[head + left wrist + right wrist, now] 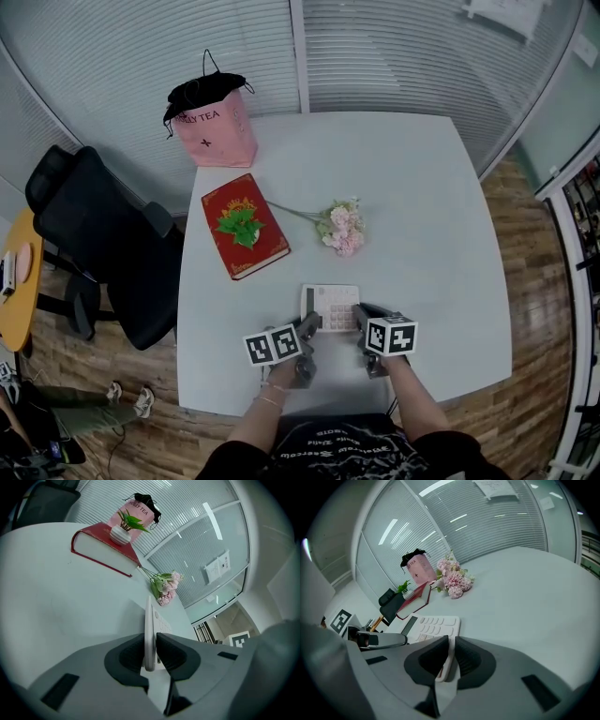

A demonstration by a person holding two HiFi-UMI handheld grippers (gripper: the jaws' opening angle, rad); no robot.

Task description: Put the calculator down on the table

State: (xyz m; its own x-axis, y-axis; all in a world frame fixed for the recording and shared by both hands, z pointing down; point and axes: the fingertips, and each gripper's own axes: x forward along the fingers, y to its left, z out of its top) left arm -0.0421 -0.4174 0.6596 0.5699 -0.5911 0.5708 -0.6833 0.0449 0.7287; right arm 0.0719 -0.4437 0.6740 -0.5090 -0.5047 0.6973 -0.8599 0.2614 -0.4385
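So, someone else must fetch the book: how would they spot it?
On the white table, look left of the pink flowers, nearer than the pink bag. The book is the red hardcover lying flat, the only thing with a small potted plant on top.

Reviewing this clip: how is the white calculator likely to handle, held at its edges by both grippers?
Probably stiff: the calculator spans flat between the left gripper and right gripper without sag. Likely light, since it looks thin and flat. Its smooth plastic may slip, as each pair of jaws pinches only a narrow edge.
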